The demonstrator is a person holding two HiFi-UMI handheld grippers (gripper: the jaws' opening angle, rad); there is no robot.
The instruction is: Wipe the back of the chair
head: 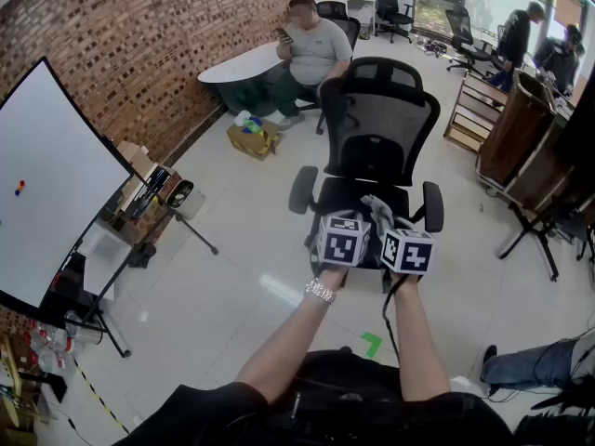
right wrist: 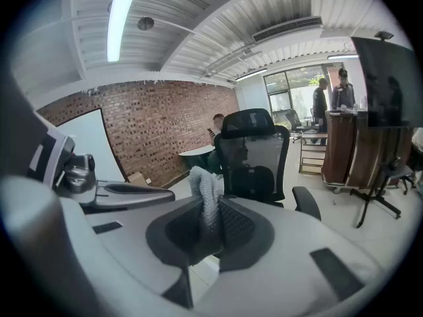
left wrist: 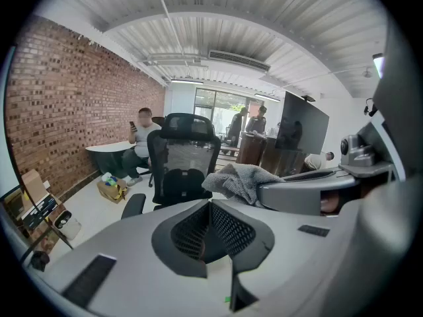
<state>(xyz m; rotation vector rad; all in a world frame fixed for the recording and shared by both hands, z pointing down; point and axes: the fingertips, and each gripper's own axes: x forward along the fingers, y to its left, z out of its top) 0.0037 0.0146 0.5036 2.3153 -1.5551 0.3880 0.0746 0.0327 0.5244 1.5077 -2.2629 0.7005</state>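
Head view: both forearms reach forward over a pale tiled floor (head: 232, 277), the left gripper (head: 342, 238) and right gripper (head: 408, 249) side by side, marker cubes nearly touching. A grey cloth (head: 378, 210) sticks up from the right gripper's front end. Just beyond the grippers stands the black office chair (head: 376, 142), seat and armrests toward the person, mesh back upright behind the seat, headrest on top; the cloth is near the seat's front edge and apart from the back. To the left are a whiteboard (head: 46, 184) on a stand and a brick wall (head: 158, 35). A seated person (head: 311, 49) is at a white table (head: 246, 63) behind the chair, with a cardboard box (head: 253, 139) on the floor nearby. A wooden cart (head: 509, 124) is at the right. Left gripper view: the left gripper's (left wrist: 210, 209) jaws are closed together with nothing between them. The right gripper crosses at the right, the cloth (left wrist: 239, 179) bunched at its tip. The chair (left wrist: 185, 167) stands ahead, well apart from these jaws. Right gripper view: the right gripper's (right wrist: 211, 211) jaws are clamped on the cloth (right wrist: 205, 182), which rises in a fold above the pads. The chair (right wrist: 254, 160) is straight ahead and apart from the cloth. The left gripper lies alongside at the left.
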